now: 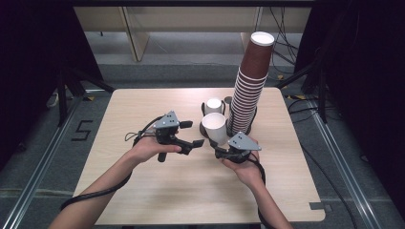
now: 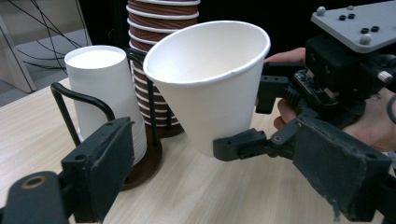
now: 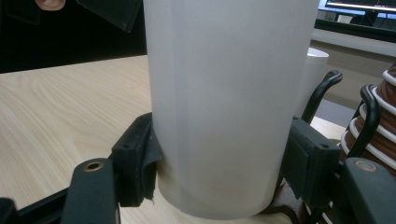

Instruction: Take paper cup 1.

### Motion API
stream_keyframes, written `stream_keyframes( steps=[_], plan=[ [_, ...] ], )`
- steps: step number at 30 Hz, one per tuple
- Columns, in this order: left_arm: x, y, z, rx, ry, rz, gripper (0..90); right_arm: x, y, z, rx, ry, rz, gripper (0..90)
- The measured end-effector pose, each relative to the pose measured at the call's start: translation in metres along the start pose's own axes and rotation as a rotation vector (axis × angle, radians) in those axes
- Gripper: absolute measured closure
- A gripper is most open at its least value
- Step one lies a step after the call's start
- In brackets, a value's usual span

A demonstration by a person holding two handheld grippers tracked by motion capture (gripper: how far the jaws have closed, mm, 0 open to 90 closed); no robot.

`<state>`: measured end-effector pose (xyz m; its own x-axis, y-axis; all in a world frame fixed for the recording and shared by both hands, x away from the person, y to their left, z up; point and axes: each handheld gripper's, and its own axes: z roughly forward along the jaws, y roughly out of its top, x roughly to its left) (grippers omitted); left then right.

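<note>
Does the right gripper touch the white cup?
Touching. The right gripper view shows the right gripper with both pads pressed on the white cup.

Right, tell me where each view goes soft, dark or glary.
High view: even light on the pale wooden table, dark margins at both sides, everything slightly soft. Left gripper view: the tilted white paper cup is sharp, the near left gripper blurs. Right gripper view: that cup sits so close it looks washed out and featureless.
</note>
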<state>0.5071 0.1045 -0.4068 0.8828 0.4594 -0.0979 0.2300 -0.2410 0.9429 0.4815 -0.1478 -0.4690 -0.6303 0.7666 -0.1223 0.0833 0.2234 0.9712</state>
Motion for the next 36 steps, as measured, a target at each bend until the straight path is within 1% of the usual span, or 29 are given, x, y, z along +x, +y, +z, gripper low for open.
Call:
stream_keyframes(
  steps=[3, 4, 5, 6, 8, 9, 10, 11, 12, 13, 14, 16, 17, 18, 20, 21, 23, 24, 25, 26, 27, 28, 29, 30, 31, 32, 33, 34, 36],
  plan=[
    [0.000, -0.001, 0.001, -0.010, 0.007, -0.008, 12.1, 0.001, 0.000, 0.001, -0.008, -0.006, 0.004, 35.2],
    [0.000, -0.001, 0.002, -0.015, 0.012, -0.010, 12.0, 0.001, 0.000, 0.001, -0.007, -0.001, 0.004, 35.2],
    [0.000, -0.001, 0.002, -0.018, 0.017, -0.014, 12.0, 0.000, 0.000, 0.001, -0.016, -0.015, -0.020, 35.2],
    [0.000, -0.001, 0.002, -0.019, 0.016, -0.017, 12.0, 0.002, 0.000, 0.002, -0.014, -0.006, 0.008, 35.2],
    [0.001, 0.000, 0.002, -0.024, 0.018, -0.019, 11.8, 0.003, 0.000, 0.003, -0.019, -0.002, 0.004, 35.3],
    [0.001, 0.001, 0.003, -0.025, 0.017, -0.021, 11.7, 0.004, 0.001, 0.002, -0.011, -0.008, 0.013, 35.2],
    [0.000, 0.001, 0.003, -0.025, 0.018, -0.021, 11.6, 0.004, 0.001, 0.003, -0.019, -0.007, 0.018, 35.2],
    [0.000, 0.001, 0.003, -0.026, 0.020, -0.022, 11.5, 0.003, 0.001, 0.003, -0.028, -0.011, -0.004, 35.2],
    [0.000, 0.001, 0.004, -0.029, 0.023, -0.025, 11.4, 0.004, 0.001, 0.003, -0.027, -0.013, 0.006, 35.2],
    [-0.001, 0.002, 0.004, -0.030, 0.025, -0.027, 11.2, 0.007, 0.001, 0.003, -0.022, -0.010, 0.034, 35.2],
    [-0.001, 0.002, 0.004, -0.032, 0.027, -0.029, 10.9, 0.006, 0.001, 0.004, -0.026, -0.006, 0.019, 35.2],
    [-0.001, 0.002, 0.007, -0.040, 0.021, -0.036, 10.0, 0.007, 0.001, 0.005, -0.035, -0.006, 0.026, 35.2],
    [-0.002, 0.002, 0.007, -0.035, 0.030, -0.039, 9.3, 0.009, 0.001, 0.004, -0.024, -0.005, 0.047, 35.2],
    [-0.003, 0.002, 0.008, -0.035, 0.030, -0.042, 8.4, 0.009, 0.001, 0.004, -0.032, -0.007, 0.051, 35.2],
    [-0.003, 0.002, 0.010, -0.030, 0.030, -0.042, 7.1, 0.011, 0.001, 0.004, -0.022, 0.001, 0.073, 35.2],
    [-0.004, 0.002, 0.011, -0.034, 0.030, -0.048, 6.1, 0.012, 0.001, 0.003, -0.017, -0.006, 0.075, 35.1],
    [-0.005, 0.003, 0.013, -0.037, 0.025, -0.052, 5.6, 0.012, 0.001, 0.004, -0.023, -0.004, 0.064, 35.1],
    [-0.005, 0.004, 0.014, -0.039, 0.026, -0.054, 5.3, 0.012, 0.001, 0.004, -0.022, -0.003, 0.074, 35.1],
    [-0.006, 0.005, 0.015, -0.039, 0.026, -0.055, 4.9, 0.012, 0.001, 0.004, -0.026, -0.001, 0.072, 35.1],
    [-0.006, 0.005, 0.016, -0.041, 0.026, -0.055, 4.6, 0.014, 0.001, 0.005, -0.041, -0.003, 0.078, 35.1],
    [-0.006, 0.006, 0.018, -0.049, 0.025, -0.056, 4.3, 0.013, 0.002, 0.004, -0.044, -0.005, 0.060, 35.1],
    [-0.007, 0.007, 0.019, -0.047, 0.031, -0.060, 4.1, 0.013, 0.002, 0.003, -0.034, -0.004, 0.055, 35.1],
    [-0.007, 0.007, 0.020, -0.049, 0.033, -0.060, 3.8, 0.014, 0.003, 0.003, -0.039, -0.009, 0.059, 35.1],
    [-0.007, 0.008, 0.021, -0.052, 0.035, -0.065, 3.5, 0.015, 0.003, 0.003, -0.031, 0.004, 0.077, 35.1],
    [-0.007, 0.008, 0.022, -0.052, 0.036, -0.060, 3.4, 0.015, 0.003, 0.003, -0.046, 0.002, 0.069, 35.1],
    [-0.007, 0.008, 0.022, -0.055, 0.038, -0.064, 3.4, 0.016, 0.004, 0.002, -0.032, -0.007, 0.082, 35.1],
    [-0.007, 0.009, 0.023, -0.055, 0.037, -0.068, 3.4, 0.016, 0.004, 0.002, -0.028, -0.004, 0.079, 35.1],
    [-0.007, 0.009, 0.024, -0.056, 0.036, -0.072, 3.4, 0.015, 0.004, 0.002, -0.031, 0.001, 0.066, 35.1],
    [-0.007, 0.010, 0.026, -0.069, 0.034, -0.075, 3.4, 0.015, 0.005, 0.002, -0.034, 0.003, 0.069, 35.1]
  ],
)
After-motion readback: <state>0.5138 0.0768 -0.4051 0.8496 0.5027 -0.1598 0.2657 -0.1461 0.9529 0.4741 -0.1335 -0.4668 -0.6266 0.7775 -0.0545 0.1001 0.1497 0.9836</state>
